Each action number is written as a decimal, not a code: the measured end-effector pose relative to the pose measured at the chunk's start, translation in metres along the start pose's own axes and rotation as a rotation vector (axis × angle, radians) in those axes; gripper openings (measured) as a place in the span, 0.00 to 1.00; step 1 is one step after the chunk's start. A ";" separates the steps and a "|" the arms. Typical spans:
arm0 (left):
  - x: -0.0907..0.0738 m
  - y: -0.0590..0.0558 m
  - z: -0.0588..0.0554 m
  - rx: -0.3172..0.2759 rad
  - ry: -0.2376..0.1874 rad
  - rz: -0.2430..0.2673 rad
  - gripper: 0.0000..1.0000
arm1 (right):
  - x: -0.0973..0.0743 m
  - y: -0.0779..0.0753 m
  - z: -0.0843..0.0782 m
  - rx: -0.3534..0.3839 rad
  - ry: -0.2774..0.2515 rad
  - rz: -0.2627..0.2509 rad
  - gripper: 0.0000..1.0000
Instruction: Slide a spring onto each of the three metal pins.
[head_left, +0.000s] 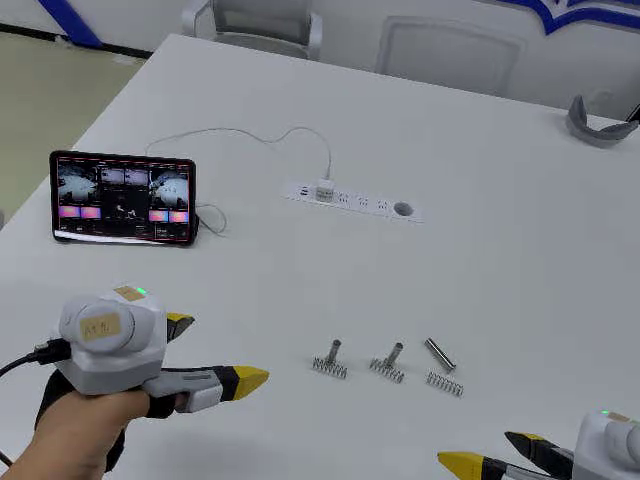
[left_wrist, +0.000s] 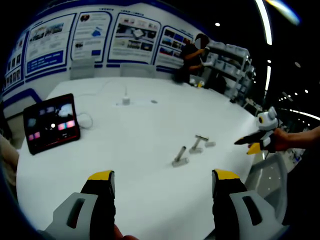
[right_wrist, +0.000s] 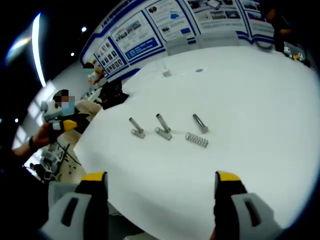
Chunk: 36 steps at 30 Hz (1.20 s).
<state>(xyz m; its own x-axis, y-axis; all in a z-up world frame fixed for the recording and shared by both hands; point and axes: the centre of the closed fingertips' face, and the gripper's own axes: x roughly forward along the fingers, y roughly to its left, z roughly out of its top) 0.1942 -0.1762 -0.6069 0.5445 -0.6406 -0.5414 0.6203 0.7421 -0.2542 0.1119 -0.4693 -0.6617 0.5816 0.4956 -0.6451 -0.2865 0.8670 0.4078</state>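
Hovering over the white table (head_left: 300, 290), our left gripper (head_left: 215, 352) and right gripper (head_left: 490, 452) both have their jaws spread wide and empty; between them lie the three pins (head_left: 393, 353) and three springs (head_left: 387, 372) in a row, each spring touching or just beside its pin, none threaded yet as far as we can tell. We judge the springs light, squashy and prone to roll, so we would pinch one gently across its middle coils; the pins look stiff and slippery, best held by one end.
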 end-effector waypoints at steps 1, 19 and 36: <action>0.000 0.000 0.000 0.002 0.000 0.001 0.81 | 0.001 0.000 0.001 -0.001 -0.001 0.000 0.89; -0.007 0.006 -0.004 -0.039 -0.009 0.049 0.80 | 0.019 -0.008 0.018 -0.014 0.004 0.024 0.79; -0.010 0.003 -0.009 -0.045 0.001 0.064 0.81 | 0.050 -0.016 0.033 -0.077 0.045 0.041 0.68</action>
<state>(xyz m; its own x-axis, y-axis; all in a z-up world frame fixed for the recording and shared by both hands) 0.1852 -0.1660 -0.6088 0.5819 -0.5914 -0.5582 0.5580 0.7897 -0.2549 0.1701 -0.4606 -0.6793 0.5340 0.5312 -0.6578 -0.3680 0.8464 0.3849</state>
